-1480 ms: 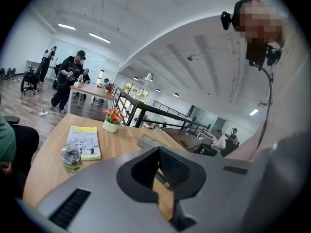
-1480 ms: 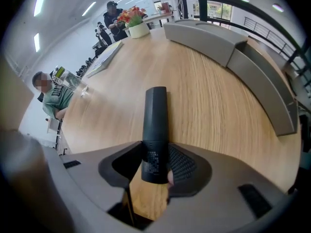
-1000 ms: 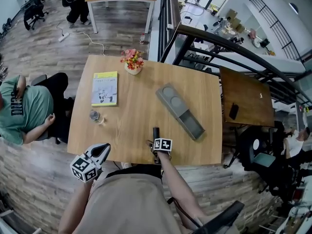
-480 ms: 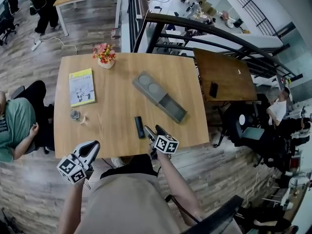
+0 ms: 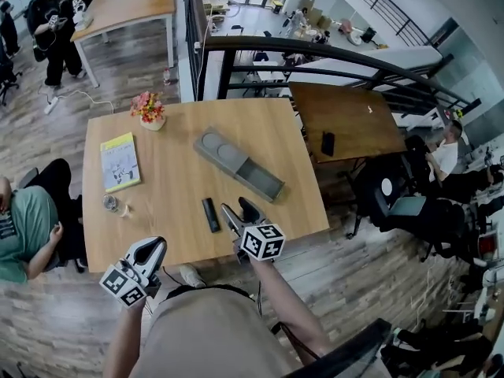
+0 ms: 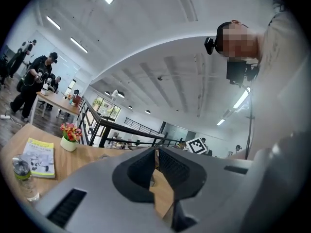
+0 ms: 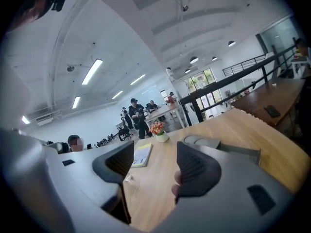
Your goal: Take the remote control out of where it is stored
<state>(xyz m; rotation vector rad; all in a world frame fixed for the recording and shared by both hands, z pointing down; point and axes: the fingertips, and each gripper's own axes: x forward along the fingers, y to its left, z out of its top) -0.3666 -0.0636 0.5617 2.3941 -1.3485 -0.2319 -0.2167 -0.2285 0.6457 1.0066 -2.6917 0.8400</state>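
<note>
The black remote control [image 5: 210, 214] lies flat on the wooden table [image 5: 173, 211], in front of the long grey storage box [image 5: 239, 164], whose drawer end stands open. My right gripper [image 5: 239, 209] hovers just right of the remote, apart from it and raised off the table. It is open; its jaws have just been closing with nothing between them [image 7: 153, 171]. My left gripper [image 5: 151, 250] is near the table's front edge, left of the remote, shut with nothing held [image 6: 156, 165]. The remote is not seen in either gripper view.
A yellow book [image 5: 120, 161], a small clear bottle [image 5: 111, 203] and a pot of flowers [image 5: 149, 109] sit on the left half of the table. A person in green [image 5: 20, 227] sits at the left. A darker table with a phone [image 5: 327, 143] adjoins at the right.
The right gripper has let go of the remote, left it lying on the table and risen back toward me, with its jaws narrower. The left gripper has lifted a little.
</note>
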